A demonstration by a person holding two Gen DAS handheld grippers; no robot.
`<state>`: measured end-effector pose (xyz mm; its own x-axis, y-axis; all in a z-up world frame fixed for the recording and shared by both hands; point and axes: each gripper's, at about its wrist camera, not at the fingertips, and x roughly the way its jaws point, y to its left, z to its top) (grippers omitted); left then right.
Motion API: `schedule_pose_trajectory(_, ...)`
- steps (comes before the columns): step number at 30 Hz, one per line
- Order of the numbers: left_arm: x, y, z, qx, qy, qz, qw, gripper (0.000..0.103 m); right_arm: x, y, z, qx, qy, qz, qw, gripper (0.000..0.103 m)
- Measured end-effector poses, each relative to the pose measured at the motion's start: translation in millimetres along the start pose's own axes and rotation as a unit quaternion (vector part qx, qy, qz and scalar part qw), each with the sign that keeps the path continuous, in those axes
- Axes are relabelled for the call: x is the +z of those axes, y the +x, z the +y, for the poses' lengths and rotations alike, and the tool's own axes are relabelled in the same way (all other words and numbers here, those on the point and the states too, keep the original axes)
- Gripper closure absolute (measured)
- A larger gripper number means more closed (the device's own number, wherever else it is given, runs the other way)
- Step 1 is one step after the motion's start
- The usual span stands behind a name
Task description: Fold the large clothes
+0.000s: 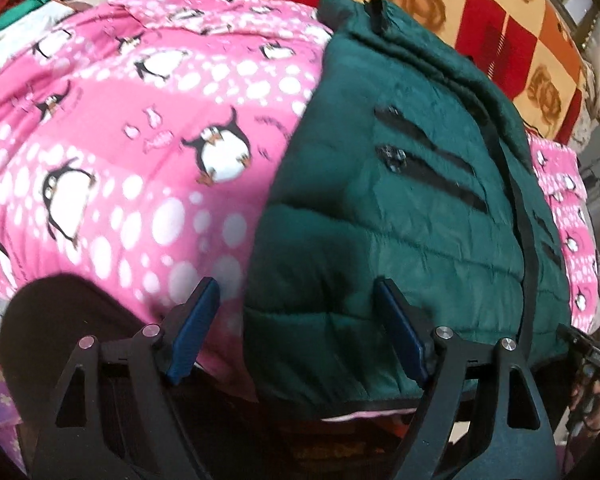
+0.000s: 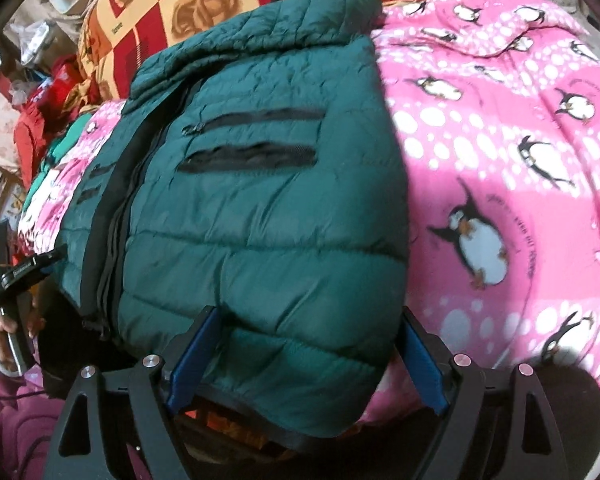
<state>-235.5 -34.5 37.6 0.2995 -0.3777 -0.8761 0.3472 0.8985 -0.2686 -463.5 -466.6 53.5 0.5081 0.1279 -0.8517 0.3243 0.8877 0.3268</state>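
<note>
Left claw (image 1: 296, 330) standing apart, gripping nothing | right claw (image 2: 308, 356) standing apart over jacket hem | green puffer jacket (image 2: 260, 200) lying on pink penguin blanket (image 2: 500, 140), sides apparently folded in | final fold judged remaining

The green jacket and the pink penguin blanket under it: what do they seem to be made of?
The green jacket looks like thin, slightly shiny synthetic shell, probably nylon or polyester, with padded filling: stitched puffy channels and fine wrinkles show. The pink penguin blanket looks like soft matte fleece or flannel with a printed pattern; blur leaves the pile unclear.
</note>
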Motion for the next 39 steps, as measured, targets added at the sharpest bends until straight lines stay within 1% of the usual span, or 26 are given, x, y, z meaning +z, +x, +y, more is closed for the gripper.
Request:
schedule_pose_trajectory(4, -4, 2, 0, 0.001, -0.001, 0.003, 1.0, 0.017, -2, 4, 5, 0.005, -0.007, 0.003, 1.0, 0.019)
schedule_pose_trajectory(7, -4, 3, 2, -0.004, -0.005, 0.01, 0.9999, 0.016, -2, 5, 5, 0.013, -0.007, 0.0, 1.0, 0.019)
schedule_pose_trajectory(12, -8, 4, 3, -0.012, -0.01, 0.014, 0.9998, 0.015, -4, 10, -1, 0.034, 0.016, -0.002, 0.999, 0.019)
schedule_pose_trajectory(14, -9, 5, 2, -0.012, -0.008, 0.015, 0.9998, 0.015, -5, 9, 1, 0.037, 0.004, -0.009, 0.999, 0.019)
schedule_pose_trajectory(15, -8, 4, 1, -0.011, -0.006, 0.014, 0.9998, 0.015, -6, 8, 2, 0.038, -0.009, -0.014, 0.999, 0.022)
schedule_pose_trajectory(16, -8, 4, 1, -0.01, -0.004, 0.013, 0.9999, 0.018, -6, 7, 4, 0.036, -0.02, -0.018, 0.999, 0.026)
schedule_pose_trajectory(17, -8, 3, 0, -0.011, -0.001, 0.01, 0.9999, 0.022, -7, 7, 6, 0.033, -0.034, -0.023, 0.999, 0.039)
schedule_pose_trajectory(18, -8, 2, -2, -0.011, 0.002, 0.005, 0.9999, 0.04, -7, 7, 8, 0.029, -0.045, -0.025, 0.998, 0.047)
schedule_pose_trajectory(19, -7, -1, -5, -0.014, 0.006, 0.002, 0.9999, 0.053, -6, 7, 9, 0.027, -0.048, -0.028, 0.998, 0.051)
schedule_pose_trajectory(20, -7, -1, -7, -0.015, 0.01, 0.002, 0.9998, 0.057, -6, 5, 8, 0.032, -0.047, -0.031, 0.998, 0.059)
schedule_pose_trajectory(21, -6, -2, -10, -0.012, 0.015, 0.0, 0.9998, 0.066, -5, 4, 6, 0.034, -0.048, -0.033, 0.998, 0.064)
schedule_pose_trajectory(22, -6, -4, -14, -0.007, 0.022, -0.005, 0.9997, 0.07, -4, 2, 6, 0.035, -0.051, -0.035, 0.997, 0.065)
schedule_pose_trajectory(25, -6, -3, -18, 0.003, 0.038, -0.01, 0.9992, 0.071, -4, -2, 8, 0.036, -0.066, -0.037, 0.997, 0.065)
schedule_pose_trajectory(27, -6, -1, -16, 0.0, 0.035, -0.007, 0.9994, 0.07, -4, 0, 7, 0.037, -0.064, -0.035, 0.997, 0.065)
schedule_pose_trajectory(28, -5, 1, -14, -0.005, 0.026, -0.004, 0.9996, 0.067, -4, 2, 6, 0.037, -0.061, -0.032, 0.997, 0.065)
schedule_pose_trajectory(29, -5, 2, -12, -0.007, 0.02, -0.003, 0.9998, 0.065, -4, 3, 6, 0.037, -0.059, -0.029, 0.997, 0.063)
schedule_pose_trajectory(30, -5, 3, -9, -0.012, 0.011, -0.001, 0.9999, 0.06, -4, 3, 5, 0.038, -0.059, -0.026, 0.997, 0.06)
schedule_pose_trajectory(31, -4, 6, -6, -0.017, 0.002, 0.001, 0.9998, 0.054, -4, 5, 4, 0.038, -0.059, -0.023, 0.997, 0.06)
schedule_pose_trajectory(33, -4, 7, -5, -0.026, -0.008, 0.0, 0.9996, 0.051, -4, 7, 5, 0.037, -0.06, -0.02, 0.997, 0.059)
schedule_pose_trajectory(35, -5, 7, -6, -0.024, -0.006, -0.002, 0.9997, 0.051, -4, 7, 5, 0.039, -0.06, -0.021, 0.997, 0.06)
schedule_pose_trajectory(36, -5, 7, -9, -0.02, 0.002, -0.004, 0.9998, 0.056, -4, 6, 6, 0.04, -0.061, -0.023, 0.997, 0.064)
schedule_pose_trajectory(37, -6, 5, -12, -0.018, 0.012, -0.007, 0.9997, 0.069, -5, 4, 6, 0.039, -0.063, -0.027, 0.997, 0.066)
schedule_pose_trajectory(38, -7, 2, -15, -0.014, 0.023, -0.013, 0.9996, 0.074, -4, 2, 8, 0.038, -0.066, -0.031, 0.997, 0.07)
schedule_pose_trajectory(39, -6, -2, -17, -0.012, 0.031, -0.018, 0.9993, 0.082, -4, -1, 9, 0.037, -0.07, -0.036, 0.996, 0.075)
